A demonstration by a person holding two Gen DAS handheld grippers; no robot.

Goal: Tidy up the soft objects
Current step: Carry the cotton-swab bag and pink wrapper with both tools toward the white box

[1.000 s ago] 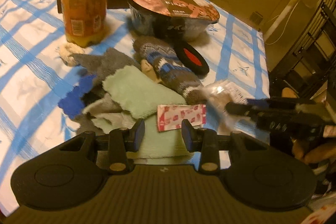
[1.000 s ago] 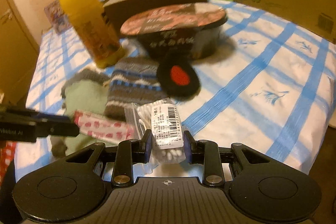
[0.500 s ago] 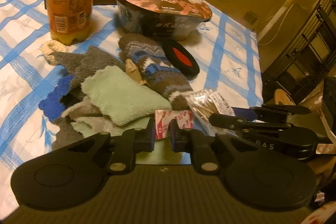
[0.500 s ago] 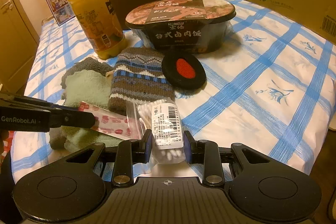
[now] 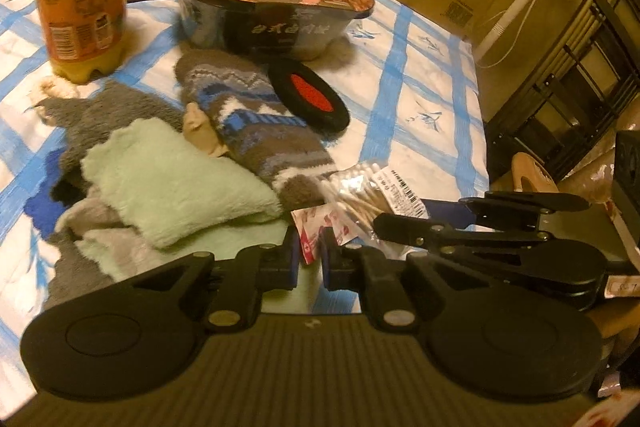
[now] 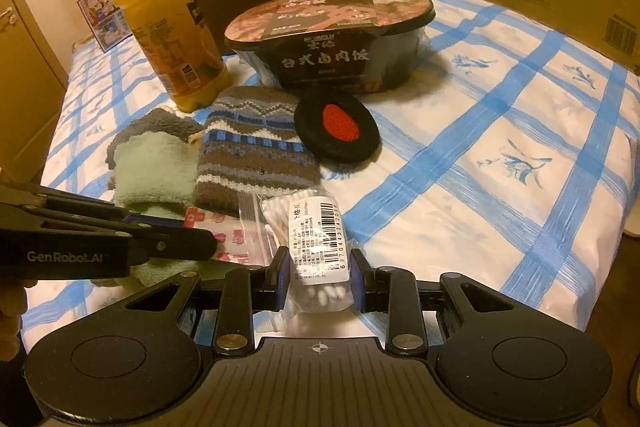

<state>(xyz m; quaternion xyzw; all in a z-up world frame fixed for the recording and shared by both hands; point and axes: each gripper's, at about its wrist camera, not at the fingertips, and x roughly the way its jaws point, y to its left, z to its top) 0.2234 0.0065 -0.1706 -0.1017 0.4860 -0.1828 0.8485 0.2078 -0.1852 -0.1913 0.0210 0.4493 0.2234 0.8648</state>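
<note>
The red-and-white packet (image 5: 316, 233) is pinched by the left gripper (image 5: 308, 261) and the cotton-swab bag (image 6: 316, 247) by the right gripper (image 6: 318, 277) (both barely lifted), while the socks (image 6: 256, 155) are left unsorted on the bed (image 6: 500, 131)

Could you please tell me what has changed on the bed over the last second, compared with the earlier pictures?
The left gripper has closed from wide open onto the red-and-white packet, which it now pinches at the edge. The right gripper stays clamped on the bag of cotton swabs. The patterned sock, green cloth, juice bottle and food bowl lie as before.
</note>
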